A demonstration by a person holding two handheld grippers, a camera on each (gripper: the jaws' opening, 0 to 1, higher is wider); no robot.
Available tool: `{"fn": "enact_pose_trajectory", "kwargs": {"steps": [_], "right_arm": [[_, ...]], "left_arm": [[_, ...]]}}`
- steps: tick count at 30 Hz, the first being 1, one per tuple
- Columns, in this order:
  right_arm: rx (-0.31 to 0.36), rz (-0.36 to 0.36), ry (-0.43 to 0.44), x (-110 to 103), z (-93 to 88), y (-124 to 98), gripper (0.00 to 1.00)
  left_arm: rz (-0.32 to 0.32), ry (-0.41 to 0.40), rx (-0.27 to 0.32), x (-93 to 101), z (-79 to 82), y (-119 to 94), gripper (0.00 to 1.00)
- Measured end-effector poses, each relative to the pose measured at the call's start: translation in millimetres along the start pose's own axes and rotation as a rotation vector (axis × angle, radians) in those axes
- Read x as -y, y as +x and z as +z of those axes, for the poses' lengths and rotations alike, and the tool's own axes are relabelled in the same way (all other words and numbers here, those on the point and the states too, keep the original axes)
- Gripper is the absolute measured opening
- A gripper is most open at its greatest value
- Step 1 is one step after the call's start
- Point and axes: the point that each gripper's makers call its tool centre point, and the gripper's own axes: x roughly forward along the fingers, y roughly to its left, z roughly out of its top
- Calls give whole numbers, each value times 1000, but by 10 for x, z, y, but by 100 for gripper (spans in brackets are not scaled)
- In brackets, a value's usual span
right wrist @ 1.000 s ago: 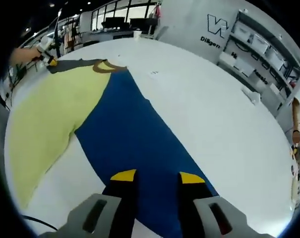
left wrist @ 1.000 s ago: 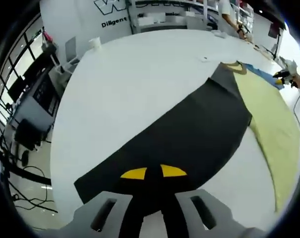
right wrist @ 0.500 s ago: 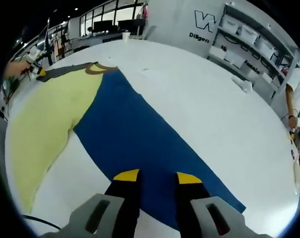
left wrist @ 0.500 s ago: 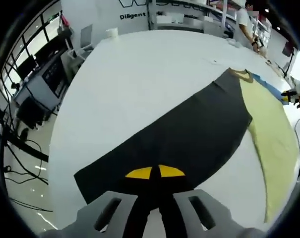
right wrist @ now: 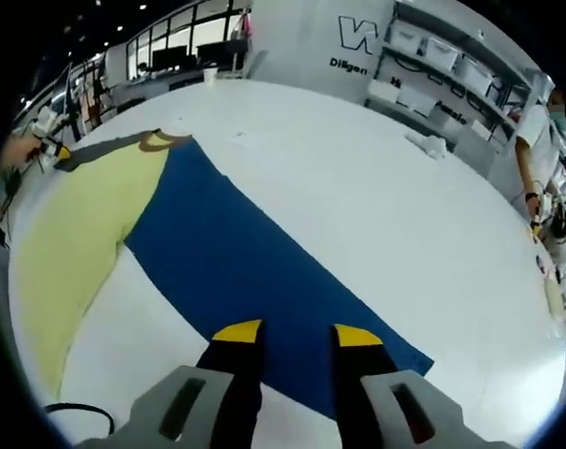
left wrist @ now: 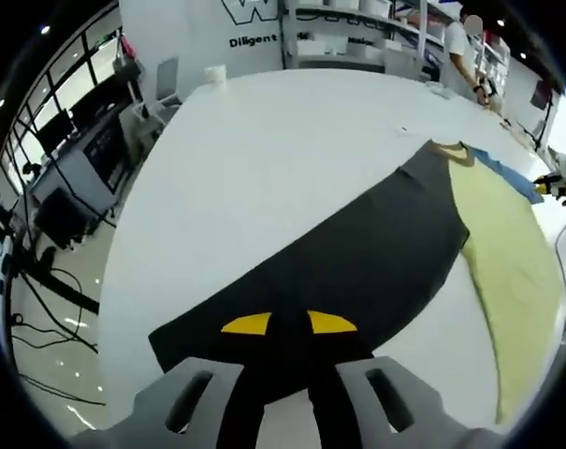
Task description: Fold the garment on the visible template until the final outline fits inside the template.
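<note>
A garment lies flat on the white table (left wrist: 264, 159): a pale yellow body (left wrist: 507, 243), a dark grey sleeve (left wrist: 357, 262) and a blue sleeve (right wrist: 236, 253), with a tan collar (right wrist: 156, 140). My left gripper (left wrist: 289, 324) hangs over the grey sleeve's cuff end, its yellow-tipped jaws a little apart. It also shows far off beside a hand as the left gripper (right wrist: 53, 150). My right gripper (right wrist: 297, 332) stands open over the blue sleeve close to its cuff end (right wrist: 413, 355). The same right gripper (left wrist: 547, 183) appears at the blue sleeve's far end.
The table edge (left wrist: 123, 281) drops to a floor with cables and desks. A white cup (left wrist: 213, 73) stands at the far corner and a crumpled white item (right wrist: 428, 142) lies farther out. A cable (right wrist: 77, 409) lies near me. A person (right wrist: 535, 140) stands by shelves.
My left jaws drew nearly together half a second ago and now stand a little wider apart. The right view has pulled back, so the blue sleeve's cuff end now shows.
</note>
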Motion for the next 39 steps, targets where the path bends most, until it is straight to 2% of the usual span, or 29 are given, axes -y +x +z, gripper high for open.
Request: {"fn": "enact_pose_trajectory", "kwargs": {"steps": [3,5,7,8,11,12,13,14,16,18,24,27,29,32,35,38,39], "right_arm": [[2,-21,52,99,-78,-95,24],[0,-33,87,159,-156,-157,24],[11,-46,119,231,-236,-202,24],[14,-49,135,248,-281,-239,24],[28,-73,189,320,-392,-315,24],[36,-81,195,343,-417,-339,24],[38,-90,219,370,-465,-363,24],[32,-95,231,387,-507,-374,24],[25,-107,246,417,-593,-405,23],[24,-120,273,457,-662,-429,21],[32,-117,344,456,-756,-448,13],[50,-116,384,433,-756,-444,8],[42,-120,429,431,-792,-421,9],[43,-126,450,436,-821,-368,9],[79,-137,521,466,-788,-370,8],[77,-147,518,512,-797,-363,8],[102,-147,603,538,-780,-357,9]], "left_arm": [[-30,-15,64,131,144,-59,24],[-78,-6,120,313,271,-109,26],[-146,3,225,581,478,-192,34],[-175,9,250,729,530,-238,37],[-238,33,316,1077,630,-348,39],[-276,37,346,1247,664,-402,40],[-287,40,356,1297,675,-414,42],[-312,49,389,1438,708,-467,44],[-367,74,436,1687,752,-564,47],[-418,132,477,1928,774,-665,51],[-510,175,518,2426,757,-815,58],[-532,208,507,2617,679,-813,59],[-541,226,493,2687,619,-792,59],[-559,234,479,2806,534,-786,58],[-576,252,460,2933,439,-797,58],[-589,258,451,2996,392,-808,57],[-591,261,450,3011,382,-812,57]]}}
